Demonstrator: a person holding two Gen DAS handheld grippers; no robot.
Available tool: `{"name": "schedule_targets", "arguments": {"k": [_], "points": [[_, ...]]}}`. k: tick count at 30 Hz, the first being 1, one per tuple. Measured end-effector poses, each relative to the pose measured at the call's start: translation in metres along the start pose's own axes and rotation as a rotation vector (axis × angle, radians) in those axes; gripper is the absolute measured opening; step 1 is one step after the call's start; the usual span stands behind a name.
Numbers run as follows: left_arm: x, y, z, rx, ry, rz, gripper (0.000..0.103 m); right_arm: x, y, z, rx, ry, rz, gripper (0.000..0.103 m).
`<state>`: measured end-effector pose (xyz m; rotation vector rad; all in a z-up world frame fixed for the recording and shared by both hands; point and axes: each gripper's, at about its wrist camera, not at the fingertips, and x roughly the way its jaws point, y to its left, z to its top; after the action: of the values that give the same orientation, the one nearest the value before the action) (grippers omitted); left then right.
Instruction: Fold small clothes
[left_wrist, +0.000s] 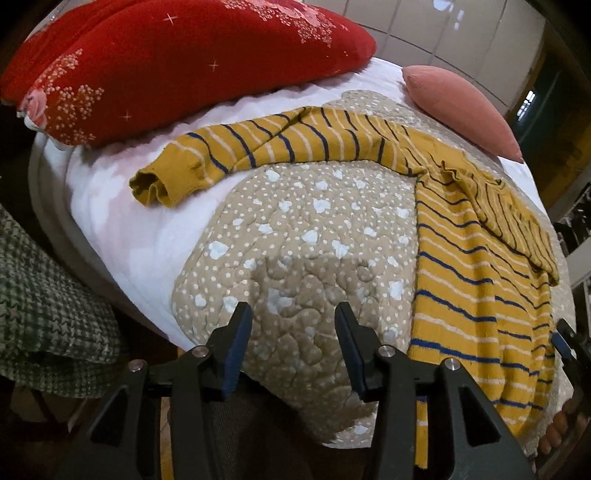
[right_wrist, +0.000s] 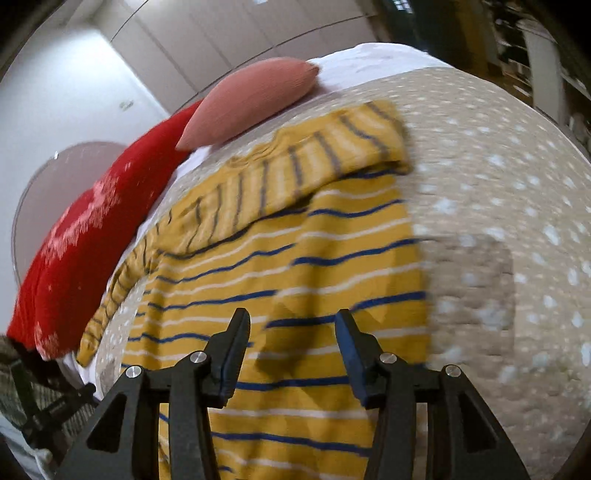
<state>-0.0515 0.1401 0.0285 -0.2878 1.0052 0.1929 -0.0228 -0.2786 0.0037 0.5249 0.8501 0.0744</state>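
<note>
A mustard-yellow top with blue and white stripes (left_wrist: 476, 280) lies on a beige dotted quilt (left_wrist: 303, 236). One sleeve (left_wrist: 229, 155) stretches out to the left, its cuff toward the red pillow. The other sleeve (right_wrist: 295, 173) is folded across the chest. My left gripper (left_wrist: 293, 317) is open and empty above the quilt, left of the top's body. My right gripper (right_wrist: 291, 325) is open and empty above the top's lower body (right_wrist: 295, 288). The right wrist view is motion-blurred.
A big red patterned pillow (left_wrist: 166, 59) and a small pink cushion (left_wrist: 465, 107) lie at the head of the bed. A white sheet (left_wrist: 122, 236) shows at the quilt's left. A checked cloth (left_wrist: 44, 306) hangs at the bed's left edge.
</note>
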Motion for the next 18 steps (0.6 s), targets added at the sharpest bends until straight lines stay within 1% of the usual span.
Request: {"name": "schedule_targets", "arguments": {"k": [3, 5, 10, 13, 15, 18], "points": [[-0.002, 0.004, 0.008, -0.013, -0.029, 0.046, 0.052, -0.007, -0.016, 0.001, 0.040, -0.025, 0.025, 0.053], [-0.001, 0.014, 0.020, -0.047, -0.049, 0.070, 0.052, -0.008, -0.024, 0.001, 0.062, -0.031, 0.034, 0.053], [0.019, 0.054, 0.060, -0.182, -0.062, 0.048, 0.056, -0.002, -0.032, -0.004, 0.078, -0.023, 0.047, 0.054], [0.037, 0.073, 0.082, -0.205, -0.071, 0.057, 0.058, 0.006, -0.023, -0.007, 0.058, -0.016, 0.019, 0.056], [0.049, 0.080, 0.093, -0.205, -0.080, 0.066, 0.061, 0.008, -0.018, -0.007, 0.035, -0.015, -0.007, 0.057], [0.067, 0.091, 0.108, -0.192, -0.105, 0.141, 0.061, 0.010, -0.012, -0.006, 0.014, -0.018, -0.032, 0.058]]}}
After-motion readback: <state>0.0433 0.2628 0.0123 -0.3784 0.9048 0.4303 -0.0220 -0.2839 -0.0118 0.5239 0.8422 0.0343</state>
